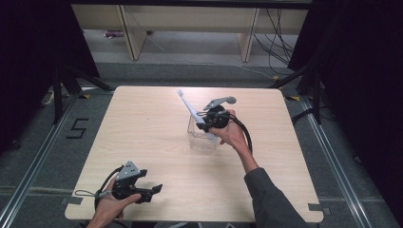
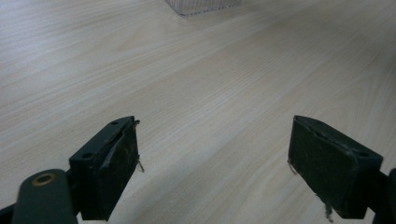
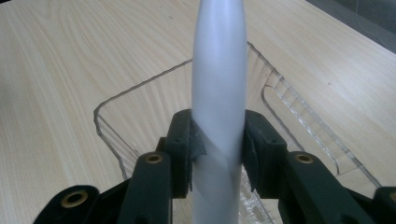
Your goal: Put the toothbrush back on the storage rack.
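Two tongs are at work over a pale wooden tabletop (image 1: 142,142), each in one of the person's hands. In the high view, the left tongs (image 1: 151,192) sit in the lower left of the frame, near the tabletop's near edge, held by the left hand (image 1: 111,204) and pointing toward the right of the frame. The left gripper view shows their two black jaws spread wide apart, with bare wood grain between them and nothing held; the ribbed foot of a clear plastic container (image 2: 203,5) peeks in at the top centre of that frame. The right tongs (image 1: 203,122) are at the centre of the high view, gripped by the right hand (image 1: 229,133), whose grey sleeve (image 1: 271,199) runs in from the lower right. These tongs are closed on a long, pale grey tool handle (image 1: 190,108) that slants up toward the upper left from them, its lower end dipping into the clear container (image 1: 202,140), which stands on the tabletop just below and left of the hand. In the right gripper view the smooth, rounded handle (image 3: 218,93) rises up the centre of the frame, pinched on both sides by the black jaw pads (image 3: 183,140), with the container's open, transparent rim (image 3: 135,88) directly behind and beneath it. What kind of tool the handle belongs to cannot be told.
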Tool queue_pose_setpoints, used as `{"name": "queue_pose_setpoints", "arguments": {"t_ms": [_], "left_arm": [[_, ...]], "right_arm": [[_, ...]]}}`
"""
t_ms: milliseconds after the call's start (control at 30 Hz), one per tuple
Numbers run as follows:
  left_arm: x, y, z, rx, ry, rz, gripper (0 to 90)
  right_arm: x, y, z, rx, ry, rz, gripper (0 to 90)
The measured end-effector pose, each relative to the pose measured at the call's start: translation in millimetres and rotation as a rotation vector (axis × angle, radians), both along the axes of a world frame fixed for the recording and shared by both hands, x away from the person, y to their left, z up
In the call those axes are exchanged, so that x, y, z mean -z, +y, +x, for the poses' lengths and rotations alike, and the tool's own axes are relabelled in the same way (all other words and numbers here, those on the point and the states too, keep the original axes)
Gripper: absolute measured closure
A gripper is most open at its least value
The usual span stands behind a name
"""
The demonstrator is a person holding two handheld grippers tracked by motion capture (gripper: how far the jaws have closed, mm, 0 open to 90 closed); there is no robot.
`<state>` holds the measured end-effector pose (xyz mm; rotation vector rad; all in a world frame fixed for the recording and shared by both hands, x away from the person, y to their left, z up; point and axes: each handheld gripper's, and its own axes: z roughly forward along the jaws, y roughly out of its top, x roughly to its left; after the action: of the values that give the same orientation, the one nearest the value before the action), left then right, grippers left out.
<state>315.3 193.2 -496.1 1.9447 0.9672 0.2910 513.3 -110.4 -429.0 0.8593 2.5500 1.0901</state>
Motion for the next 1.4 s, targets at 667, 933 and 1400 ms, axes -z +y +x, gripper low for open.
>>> {"name": "queue_pose_setpoints", "arguments": {"t_ms": [667,933,1400], "left_arm": [[0.8,-0.9,0.1,0.008,0.006,0.0,15.2],[0.8,-1.0,0.3,0.008,0.007,0.0,15.2],[0.8,-1.1,0.8,0.005,0.005,-0.006,15.3]], "right_arm": [[-9.4,-8.3,-2.6,0.016,-0.002,0.022,67.1],[-15.3,-15.1,-4.3,0.009,-0.005,0.054,67.1],[-24.3,-25.3,-6.7,0.026,-0.019,0.101,66.8]]}}
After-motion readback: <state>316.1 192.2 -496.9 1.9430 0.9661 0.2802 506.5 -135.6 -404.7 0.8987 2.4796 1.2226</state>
